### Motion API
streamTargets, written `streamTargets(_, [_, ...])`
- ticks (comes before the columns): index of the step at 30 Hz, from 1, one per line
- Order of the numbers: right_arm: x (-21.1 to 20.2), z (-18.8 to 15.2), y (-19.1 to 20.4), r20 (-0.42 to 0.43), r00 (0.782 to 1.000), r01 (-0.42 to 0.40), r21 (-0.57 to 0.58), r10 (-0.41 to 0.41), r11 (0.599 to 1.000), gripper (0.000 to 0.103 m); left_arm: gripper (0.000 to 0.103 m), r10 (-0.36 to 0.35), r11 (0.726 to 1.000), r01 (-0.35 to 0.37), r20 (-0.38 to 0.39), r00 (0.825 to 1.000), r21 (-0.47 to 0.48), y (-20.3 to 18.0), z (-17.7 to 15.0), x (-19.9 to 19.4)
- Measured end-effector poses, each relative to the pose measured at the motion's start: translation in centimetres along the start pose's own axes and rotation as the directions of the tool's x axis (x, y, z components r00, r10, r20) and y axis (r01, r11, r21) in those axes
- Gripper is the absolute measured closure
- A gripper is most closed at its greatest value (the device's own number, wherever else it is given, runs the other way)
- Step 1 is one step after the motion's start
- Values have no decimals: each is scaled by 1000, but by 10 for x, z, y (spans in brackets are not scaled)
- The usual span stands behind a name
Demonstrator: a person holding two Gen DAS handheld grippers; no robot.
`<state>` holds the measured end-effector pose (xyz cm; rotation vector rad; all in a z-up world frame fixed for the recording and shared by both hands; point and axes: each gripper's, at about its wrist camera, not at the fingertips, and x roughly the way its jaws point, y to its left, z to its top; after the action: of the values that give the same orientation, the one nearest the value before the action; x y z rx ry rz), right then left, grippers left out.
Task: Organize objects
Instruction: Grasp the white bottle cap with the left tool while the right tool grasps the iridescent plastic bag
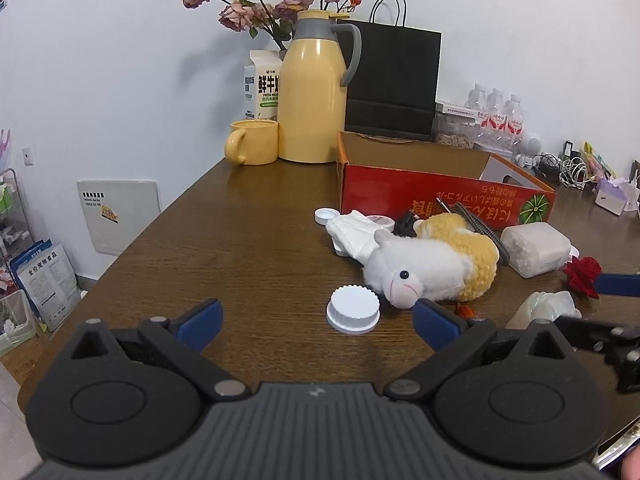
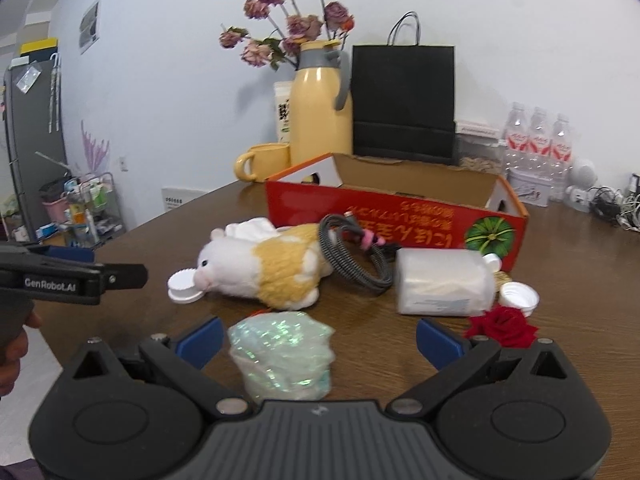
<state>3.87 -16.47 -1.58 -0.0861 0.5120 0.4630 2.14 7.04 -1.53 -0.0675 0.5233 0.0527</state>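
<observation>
Right wrist view: right gripper (image 2: 318,344) spread wide around the iridescent wrapper (image 2: 282,356) — looks like pickup time. Left gripper (image 1: 316,320) also wide, nothing held — next it needs squeezing, then the red box (image 2: 400,216).

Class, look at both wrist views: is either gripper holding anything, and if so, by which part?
Nothing is held. The left gripper is open around the white cap; the right gripper is open around the iridescent bag.

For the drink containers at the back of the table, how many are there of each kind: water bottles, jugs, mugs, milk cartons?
water bottles: 3
jug: 1
mug: 1
milk carton: 1
Total: 6
</observation>
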Motion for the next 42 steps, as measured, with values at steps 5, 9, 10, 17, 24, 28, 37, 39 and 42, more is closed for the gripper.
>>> streamTargets(5, [16,-7,2,-34,999,-31,6,31,1000,3,0,-6,1000,6,-5,1000,-2,-1,-2,1])
streamTargets(9, [27,-13,4,-52,997,-57,9,57,998,13,0,-6,1000,6,-11,1000,-4,0,-2,3])
streamTargets(10, [28,-14,4,-55,997,-58,11,59,998,16,0,-6,1000,6,-13,1000,-4,0,-2,4])
streamTargets(17, [29,-16,4,-48,995,-86,21,86,996,60,0,-3,1000,3,-26,1000,-8,1,-4,8])
streamTargets(24, [23,-14,-4,0,998,-55,38,55,998,63,0,7,1000,-7,-38,999,-7,1,-3,16])
streamTargets(28, [17,-14,-14,25,1000,7,48,-8,999,63,0,20,1000,-20,-52,998,3,-2,-2,26])
streamTargets(37, [14,-14,-33,45,996,76,71,-80,995,63,0,30,998,-25,-89,996,60,-13,2,60])
streamTargets(39, [14,-13,-34,45,996,80,69,-83,994,63,0,37,996,-30,-87,996,86,-16,2,65])
streamTargets(42, [14,-14,-34,47,995,83,64,-86,995,63,14,-5,995,15,-102,995,101,-17,2,71])
